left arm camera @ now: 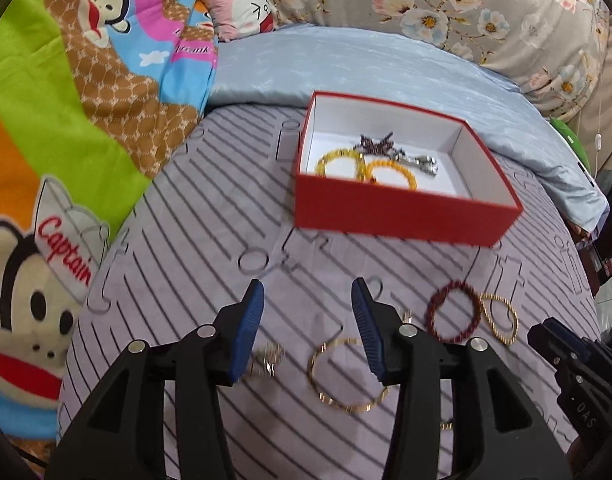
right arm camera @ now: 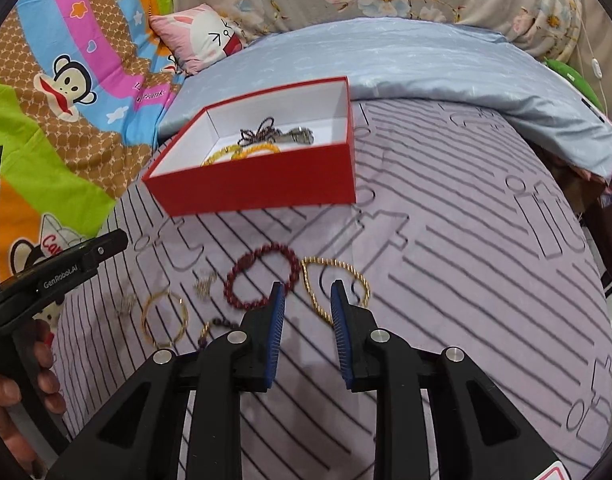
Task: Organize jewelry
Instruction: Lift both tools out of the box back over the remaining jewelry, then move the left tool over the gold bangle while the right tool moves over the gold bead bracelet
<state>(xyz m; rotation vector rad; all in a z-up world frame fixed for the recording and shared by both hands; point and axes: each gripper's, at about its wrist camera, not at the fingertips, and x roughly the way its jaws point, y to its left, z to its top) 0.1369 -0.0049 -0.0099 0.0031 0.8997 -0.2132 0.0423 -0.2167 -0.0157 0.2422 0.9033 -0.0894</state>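
A red box (left arm camera: 398, 210) (right arm camera: 258, 188) with a white inside sits on the striped bed cover and holds two yellow bead bracelets (left arm camera: 390, 170), a dark beaded piece and a silver piece. In front of it lie a dark red bead bracelet (left arm camera: 452, 314) (right arm camera: 262, 276), a twisted gold bangle (left arm camera: 502, 318) (right arm camera: 334, 288), a thin gold bangle (left arm camera: 346, 376) (right arm camera: 164, 318) and a small sparkly piece (left arm camera: 268, 358). My left gripper (left arm camera: 308, 292) is open and empty above the thin bangle. My right gripper (right arm camera: 308, 288) is open and empty over the twisted gold bangle.
A folded light blue quilt (left arm camera: 346, 64) lies behind the box. A cartoon monkey blanket (left arm camera: 66, 120) covers the left side, with a pink pillow (left arm camera: 238, 0). A floral cushion (left arm camera: 486, 12) stands at the back. The bed edge drops off at the right (right arm camera: 602, 280).
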